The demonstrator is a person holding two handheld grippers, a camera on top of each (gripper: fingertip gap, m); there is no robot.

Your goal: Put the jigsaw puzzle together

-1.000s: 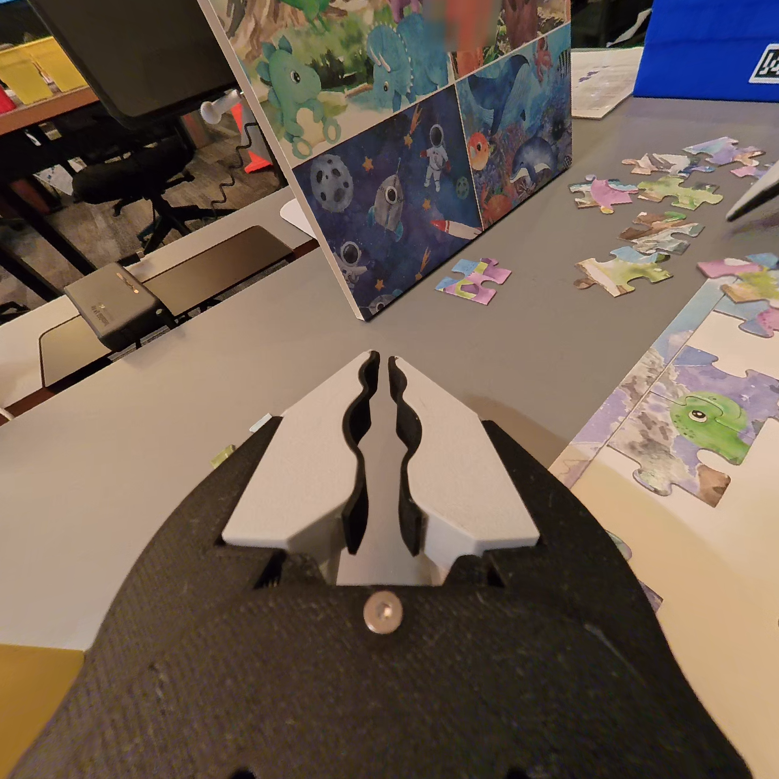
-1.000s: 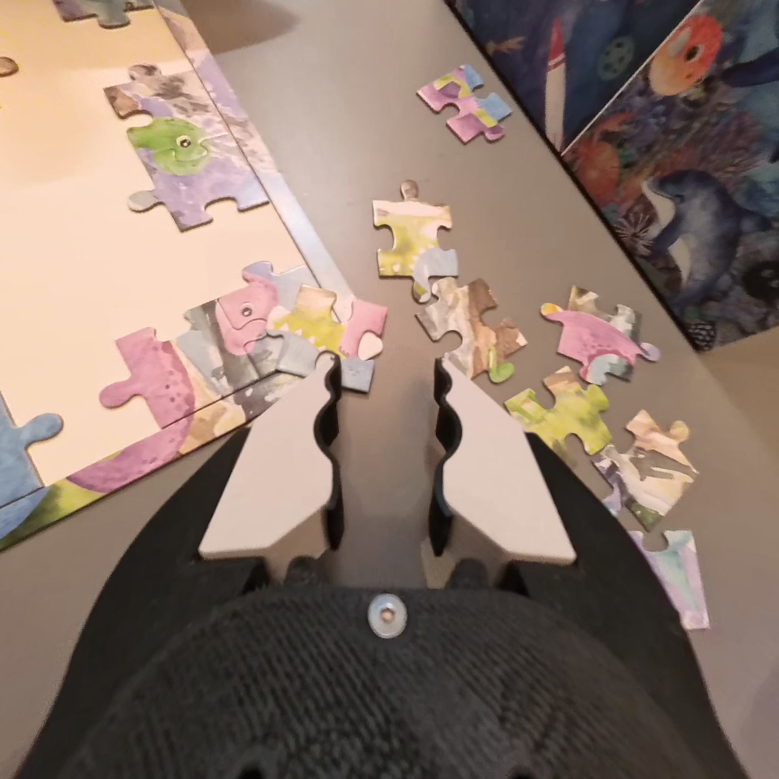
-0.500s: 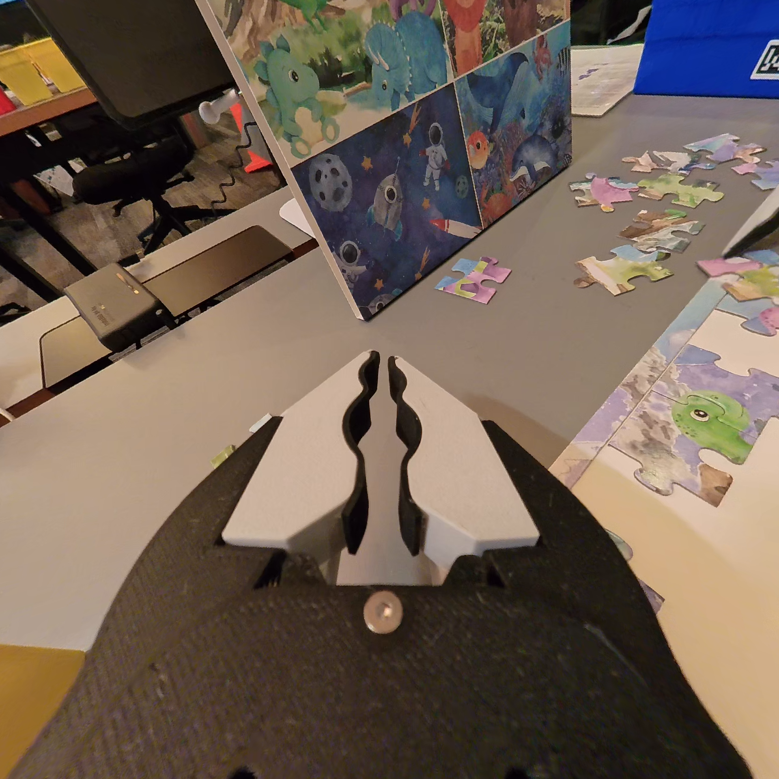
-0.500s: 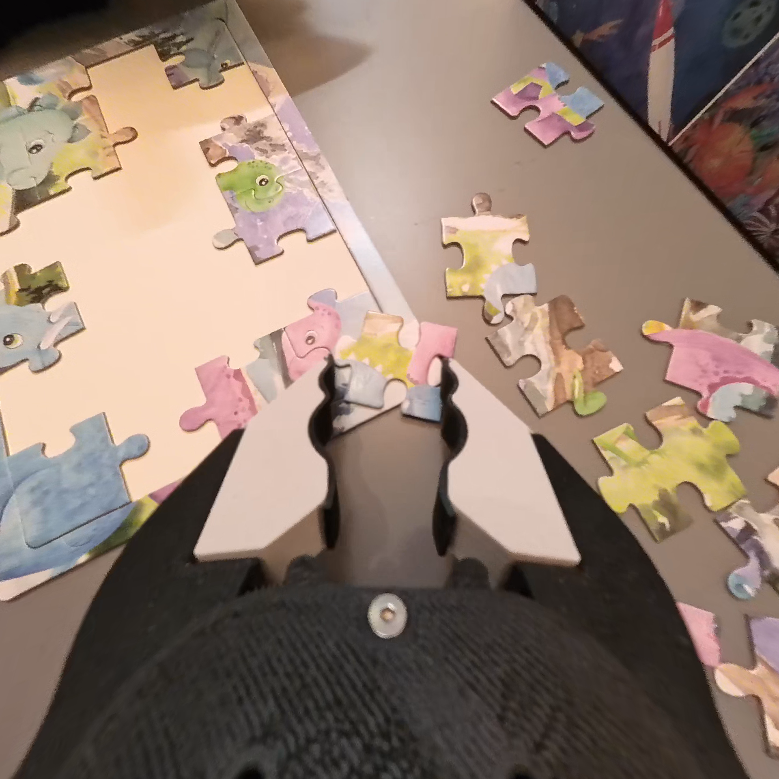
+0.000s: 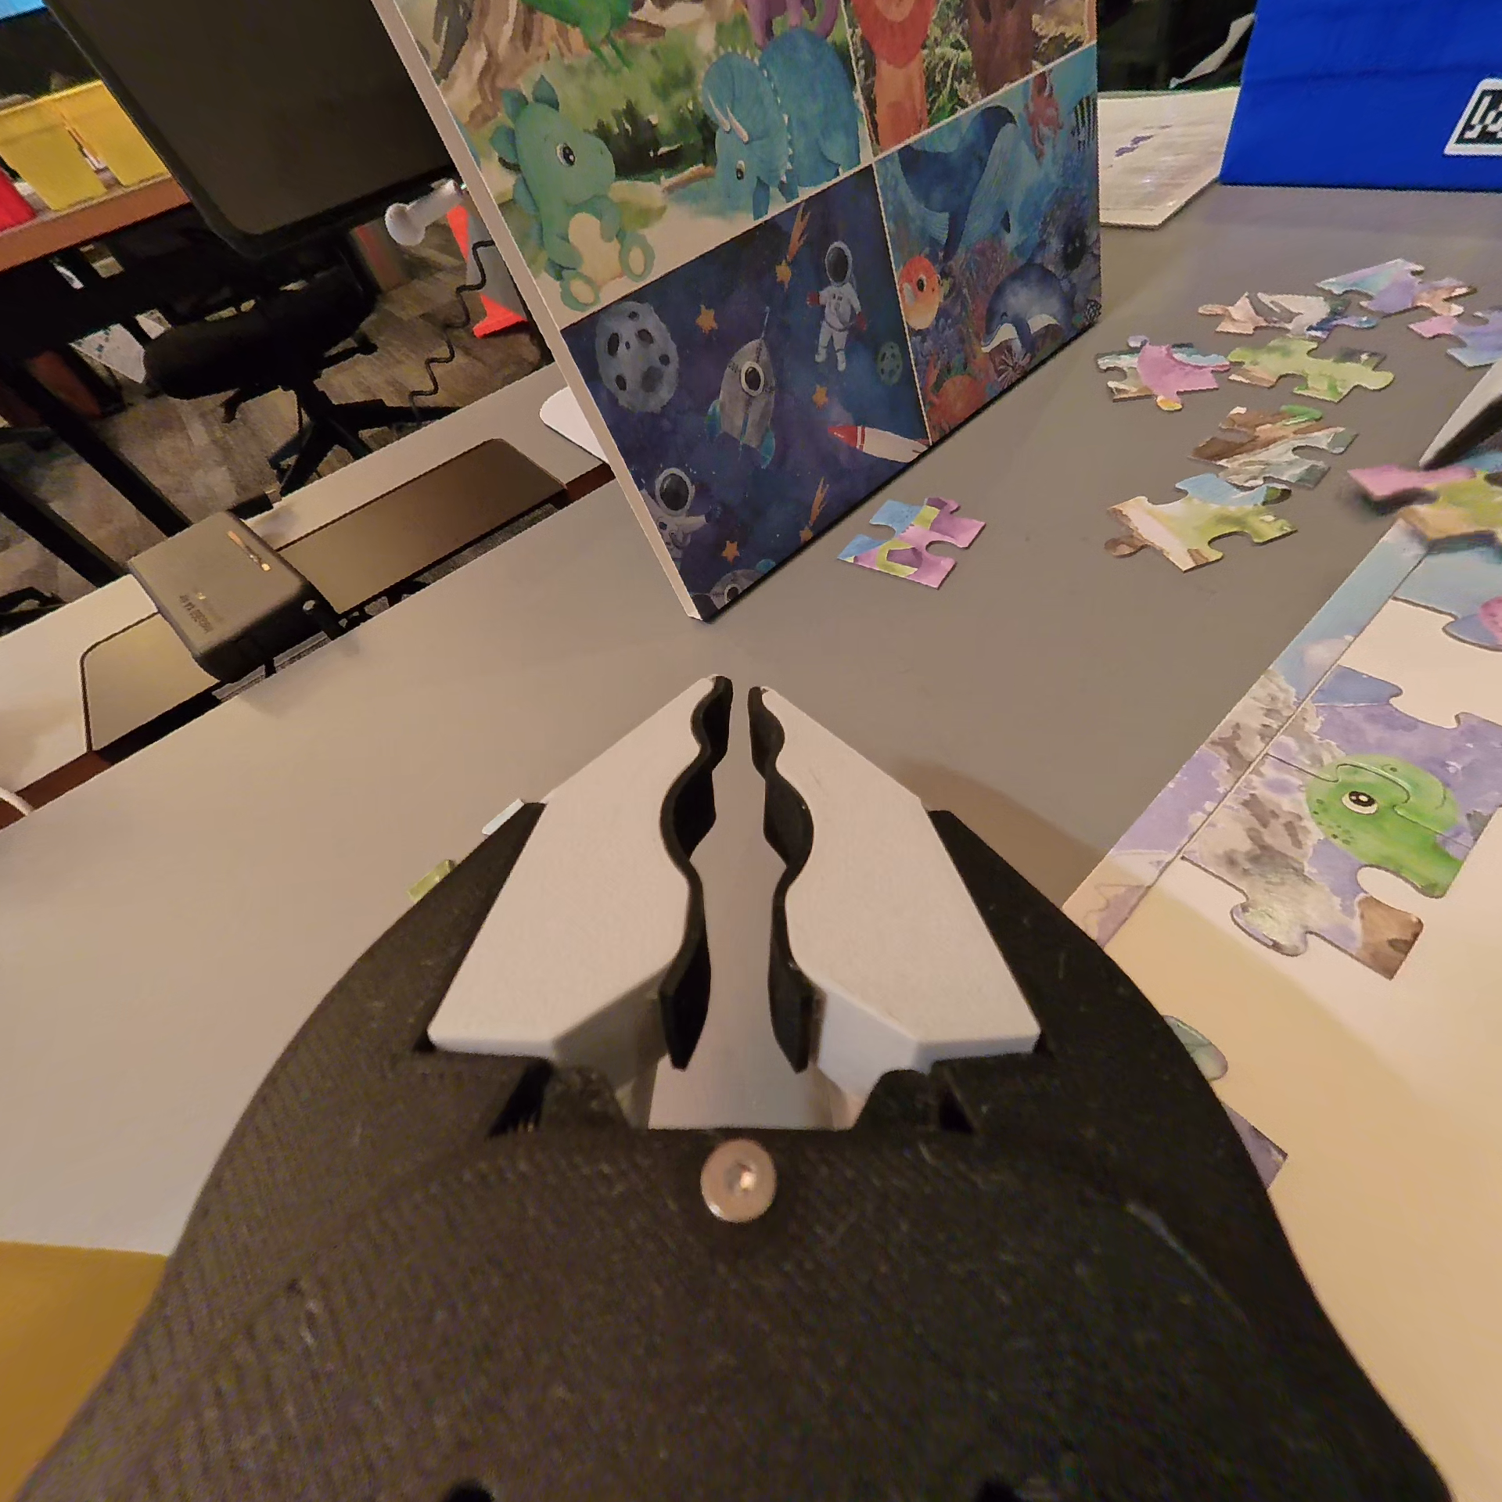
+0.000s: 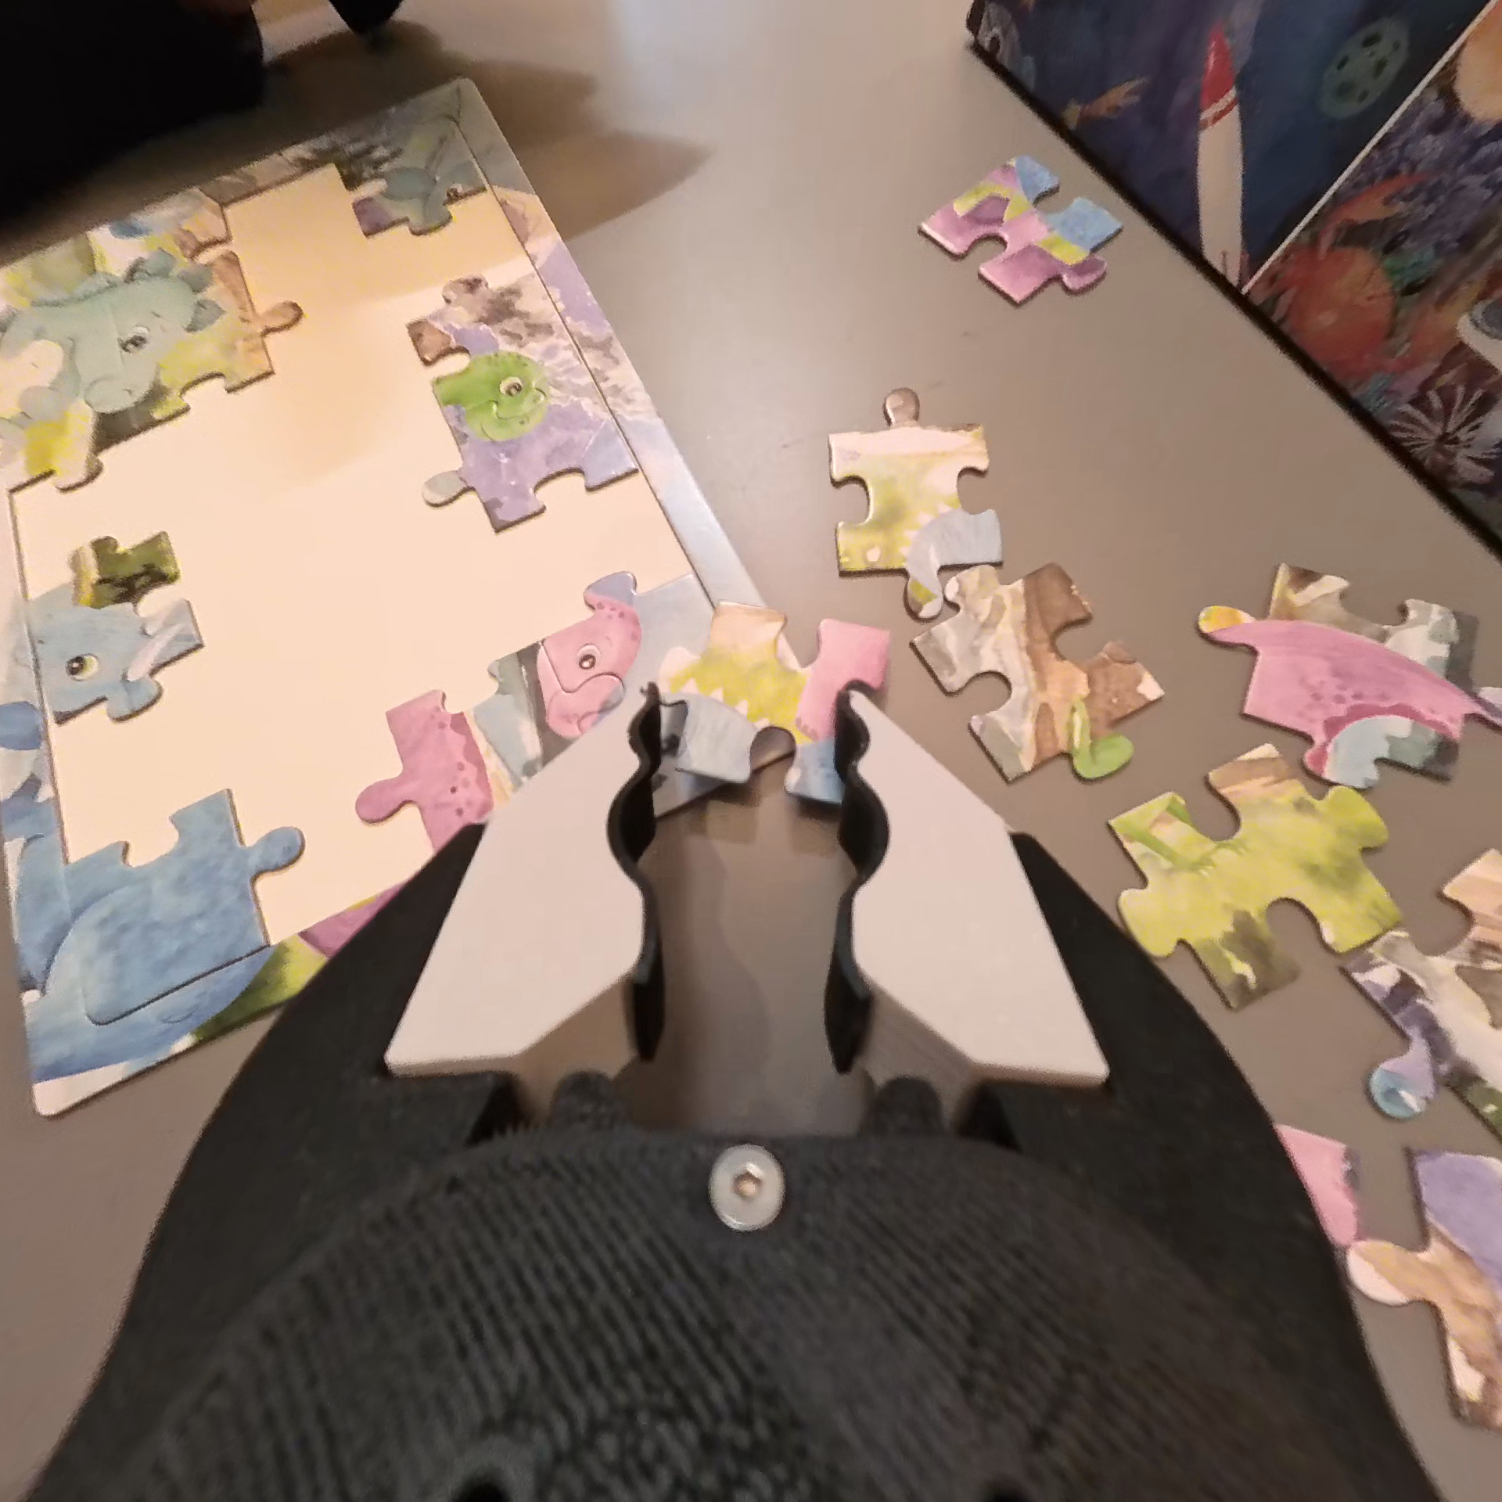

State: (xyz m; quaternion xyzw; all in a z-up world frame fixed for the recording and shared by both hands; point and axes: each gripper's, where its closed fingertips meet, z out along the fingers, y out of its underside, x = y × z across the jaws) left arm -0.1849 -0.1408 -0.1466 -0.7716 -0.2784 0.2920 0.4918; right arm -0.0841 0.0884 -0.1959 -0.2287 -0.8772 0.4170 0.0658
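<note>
My right gripper (image 6: 748, 707) is shut on a green, pink and blue puzzle piece (image 6: 756, 666), its tips on either side of the piece's lower tabs. The piece sits over the right edge of the cream puzzle tray (image 6: 325, 569), beside a fitted pink dinosaur piece (image 6: 581, 658). The held piece also shows blurred at the far right of the left wrist view (image 5: 1439, 504). My left gripper (image 5: 731, 691) is shut and empty over bare grey table, left of the tray (image 5: 1382, 1097). Several pieces lie fitted in the tray, among them a green dinosaur piece (image 6: 504, 406).
Several loose pieces (image 6: 1032, 666) lie on the table right of the tray, and one (image 5: 910, 540) lies apart near the upright picture box (image 5: 813, 284). A blue bag (image 5: 1365, 89) stands at the back. The table edge and chairs are to the left. My right fingertips sit around 25 cm from my left ones.
My right gripper has moved up to the green and pink piece at the tray's edge and closed its tips on it. My left gripper has not moved.
</note>
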